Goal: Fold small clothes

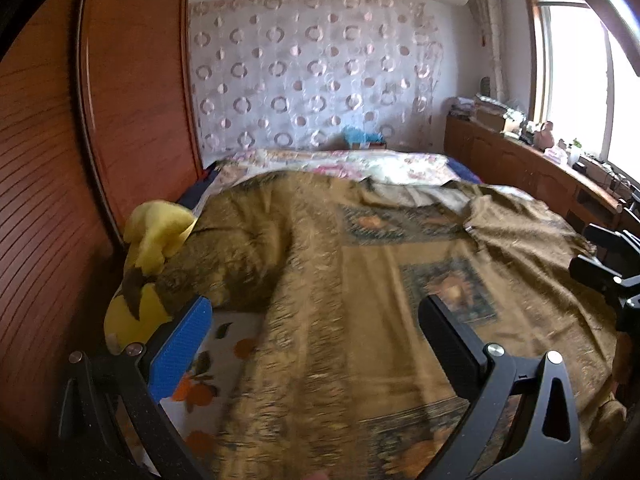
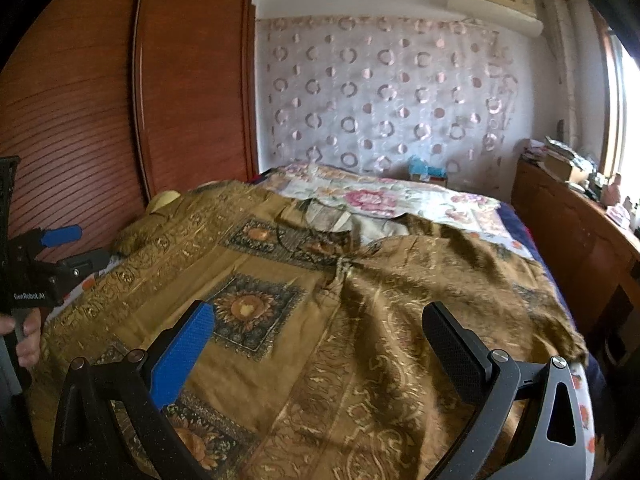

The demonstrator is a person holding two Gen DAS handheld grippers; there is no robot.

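Spread over the bed [image 2: 516, 216] lay a brown patterned cloth [image 2: 320, 320], rumpled. Both the left gripper [image 1: 316, 332] and right gripper [image 2: 318, 336] hung released and empty; each should probably pinch 1 near corner.

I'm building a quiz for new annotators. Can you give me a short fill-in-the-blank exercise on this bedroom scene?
1. Both the left hand-held gripper and the right hand-held gripper have their fingers spread ____.
2. The golden-brown patterned cloth lies spread on the ____.
3. The plush toy beside the wooden wardrobe is mostly ____ in colour.
4. One pad on each gripper is black, the other ____.

Missing words: open; bed; yellow; blue
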